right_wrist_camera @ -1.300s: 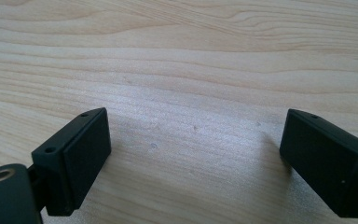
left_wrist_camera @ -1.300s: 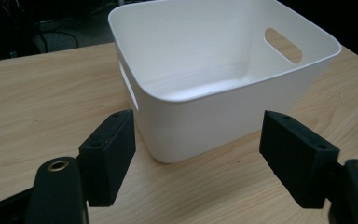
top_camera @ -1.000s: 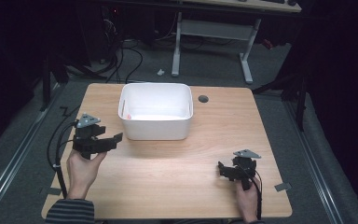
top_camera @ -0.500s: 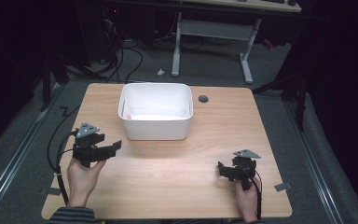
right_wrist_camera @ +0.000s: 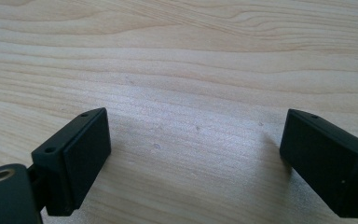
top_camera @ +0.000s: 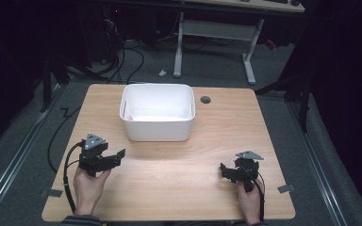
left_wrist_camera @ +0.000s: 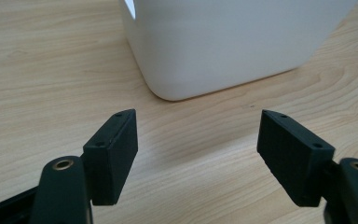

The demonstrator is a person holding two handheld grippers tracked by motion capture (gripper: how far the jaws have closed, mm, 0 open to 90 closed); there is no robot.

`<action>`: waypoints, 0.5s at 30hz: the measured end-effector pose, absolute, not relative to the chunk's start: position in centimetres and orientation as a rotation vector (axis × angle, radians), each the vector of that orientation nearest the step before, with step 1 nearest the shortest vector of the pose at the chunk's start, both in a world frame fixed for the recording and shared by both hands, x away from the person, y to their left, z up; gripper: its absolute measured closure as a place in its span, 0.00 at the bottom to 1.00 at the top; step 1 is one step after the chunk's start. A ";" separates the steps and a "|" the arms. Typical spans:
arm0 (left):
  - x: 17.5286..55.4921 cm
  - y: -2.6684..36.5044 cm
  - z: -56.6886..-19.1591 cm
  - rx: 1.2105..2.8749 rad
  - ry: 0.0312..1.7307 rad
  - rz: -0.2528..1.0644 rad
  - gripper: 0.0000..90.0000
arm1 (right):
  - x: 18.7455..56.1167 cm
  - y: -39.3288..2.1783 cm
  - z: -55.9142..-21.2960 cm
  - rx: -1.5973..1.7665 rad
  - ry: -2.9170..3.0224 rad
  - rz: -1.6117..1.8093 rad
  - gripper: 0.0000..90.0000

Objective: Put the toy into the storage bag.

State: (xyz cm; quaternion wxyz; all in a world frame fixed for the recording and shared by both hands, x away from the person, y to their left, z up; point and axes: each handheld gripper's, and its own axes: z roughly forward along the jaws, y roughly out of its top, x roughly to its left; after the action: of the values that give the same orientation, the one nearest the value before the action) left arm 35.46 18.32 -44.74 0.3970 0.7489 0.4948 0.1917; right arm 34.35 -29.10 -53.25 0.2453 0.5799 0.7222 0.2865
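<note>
The left gripper (top_camera: pixel 118 155) hovers near the white bin (top_camera: pixel 158 127), jaws wide and empty. The right gripper (top_camera: pixel 224 170), well apart at the near right, also gapes empty.

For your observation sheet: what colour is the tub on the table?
White tub, clearest in the high view.

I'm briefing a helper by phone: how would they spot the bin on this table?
Find the wooden table. At its far middle stands a white bin, a round-cornered open tub beside a small round hole. It is the table's one white container.
</note>
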 end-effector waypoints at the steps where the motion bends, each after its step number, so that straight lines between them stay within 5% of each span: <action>1: 35.4 18.3 -44.9 1.898 1.255 0.486 0.32 | 34.3 -29.1 -53.2 1.587 1.970 0.782 0.09; 15: 35.1 17.5 -48.6 1.914 1.297 0.448 0.33 | 34.3 -29.1 -53.2 1.589 1.969 0.777 0.09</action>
State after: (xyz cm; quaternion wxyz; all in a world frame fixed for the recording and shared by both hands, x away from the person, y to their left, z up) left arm 35.13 17.54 -48.60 0.3830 0.7507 0.5087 0.1758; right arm 34.31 -29.06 -53.22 0.2449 0.5820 0.7213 0.2848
